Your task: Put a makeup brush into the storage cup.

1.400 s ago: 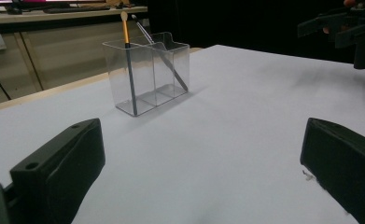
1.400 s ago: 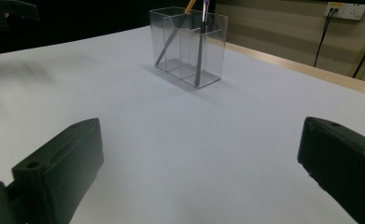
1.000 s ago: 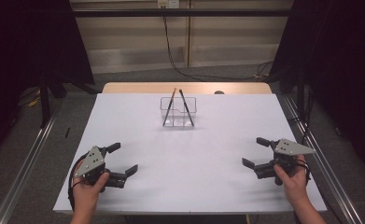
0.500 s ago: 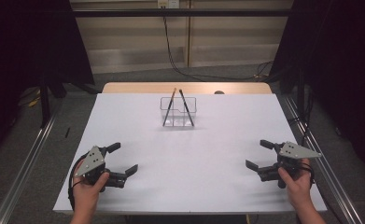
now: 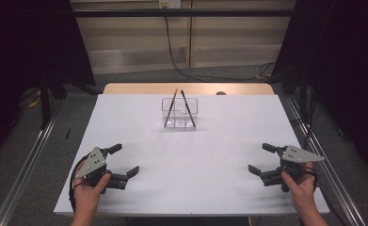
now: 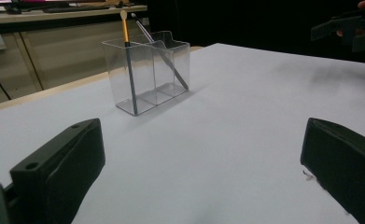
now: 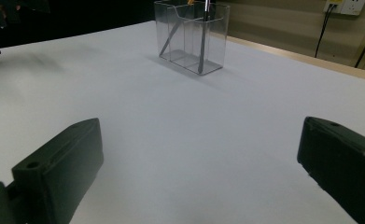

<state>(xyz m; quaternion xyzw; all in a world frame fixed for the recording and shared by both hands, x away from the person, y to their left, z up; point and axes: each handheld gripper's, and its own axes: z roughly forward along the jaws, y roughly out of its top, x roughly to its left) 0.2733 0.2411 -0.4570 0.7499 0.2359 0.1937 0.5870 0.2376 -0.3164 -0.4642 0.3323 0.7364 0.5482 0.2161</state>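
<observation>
A clear plastic holder [image 5: 180, 113] with compartments stands at the far middle of the white table [image 5: 191, 155]. Two thin dark sticks lean in it, one with an orange end [image 6: 125, 32] and one grey [image 6: 164, 53]. The holder [image 7: 192, 35] stands well ahead of both grippers. My left gripper [image 5: 124, 160] rests low at the near left, open with nothing between its jaws. At the near right my right gripper [image 5: 261, 159] is open too and holds nothing. Each is held by a hand at the table's front edge.
A wooden strip [image 5: 186, 88] runs along the table's far edge. Metal rails [image 5: 26, 160] flank the table on both sides, and cables [image 5: 181, 56] hang behind it. Dark curtains stand at the left and right.
My right gripper has drifted right and toward the front edge of the table. The left gripper and the holder have stayed put.
</observation>
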